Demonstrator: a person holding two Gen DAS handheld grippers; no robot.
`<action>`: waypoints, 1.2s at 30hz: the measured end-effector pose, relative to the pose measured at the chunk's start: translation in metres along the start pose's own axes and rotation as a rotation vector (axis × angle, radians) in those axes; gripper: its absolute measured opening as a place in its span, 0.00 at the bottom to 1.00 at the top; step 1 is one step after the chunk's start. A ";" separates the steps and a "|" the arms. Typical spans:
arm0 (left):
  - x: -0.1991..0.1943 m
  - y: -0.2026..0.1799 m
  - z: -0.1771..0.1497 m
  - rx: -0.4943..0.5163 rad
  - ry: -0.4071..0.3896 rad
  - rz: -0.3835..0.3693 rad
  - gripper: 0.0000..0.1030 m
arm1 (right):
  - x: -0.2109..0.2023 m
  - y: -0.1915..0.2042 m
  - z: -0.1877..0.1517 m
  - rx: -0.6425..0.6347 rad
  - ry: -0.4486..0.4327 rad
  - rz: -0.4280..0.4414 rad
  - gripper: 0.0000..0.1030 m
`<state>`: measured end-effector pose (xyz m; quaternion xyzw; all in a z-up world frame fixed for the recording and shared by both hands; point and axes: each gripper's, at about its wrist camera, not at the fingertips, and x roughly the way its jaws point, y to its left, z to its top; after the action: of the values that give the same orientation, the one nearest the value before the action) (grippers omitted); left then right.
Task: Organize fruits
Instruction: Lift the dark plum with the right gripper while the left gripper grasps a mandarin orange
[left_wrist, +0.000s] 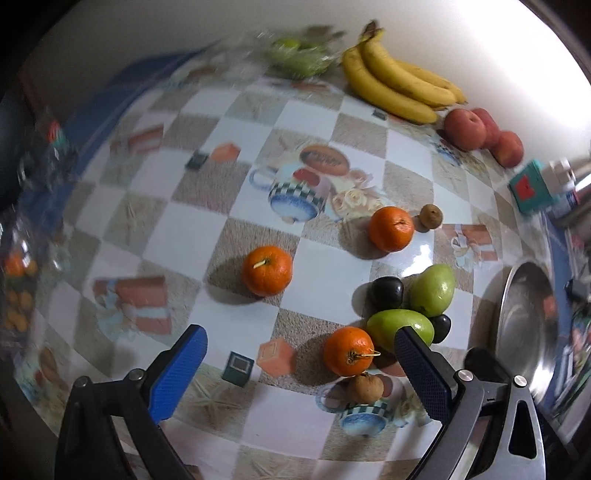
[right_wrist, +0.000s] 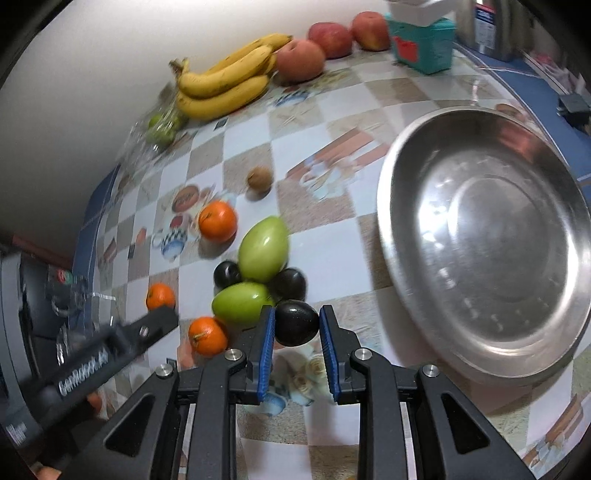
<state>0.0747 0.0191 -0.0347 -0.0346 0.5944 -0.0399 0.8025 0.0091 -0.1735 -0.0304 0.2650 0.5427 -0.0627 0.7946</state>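
Both grippers point steeply down at the checked table (left_wrist: 229, 206). The right gripper (right_wrist: 297, 325) tilts down just left of the steel bowl (right_wrist: 480, 236), its blue pads closed tight on a dark plum (right_wrist: 296, 323), one pad on each side of it. The left gripper (left_wrist: 299, 354) hangs farther left of the bowl, jaws spread wide and holding nothing; its right finger (left_wrist: 421, 369) lies in front of a green mango (left_wrist: 399, 326), and an orange (left_wrist: 349, 350) sits between the fingers on the table. Left of the bowl lie two more plums (right_wrist: 290, 282), a second mango (right_wrist: 263, 249), two more oranges (left_wrist: 266, 270) and two brown nuts (left_wrist: 365, 387). Bananas (right_wrist: 225, 85) and apples (right_wrist: 301, 59) line the wall beyond the bowl.
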 end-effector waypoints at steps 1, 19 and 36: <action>0.000 -0.005 -0.001 0.027 -0.004 0.005 0.98 | -0.003 -0.004 0.002 0.015 -0.007 0.002 0.25; 0.040 -0.040 -0.015 0.211 0.120 0.056 0.77 | -0.013 -0.021 0.006 0.074 -0.013 0.035 0.25; 0.034 -0.054 -0.016 0.229 0.119 0.026 0.39 | -0.011 -0.021 0.006 0.077 0.000 0.052 0.25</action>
<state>0.0686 -0.0379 -0.0665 0.0674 0.6329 -0.0992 0.7649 0.0017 -0.1967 -0.0261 0.3094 0.5326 -0.0629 0.7853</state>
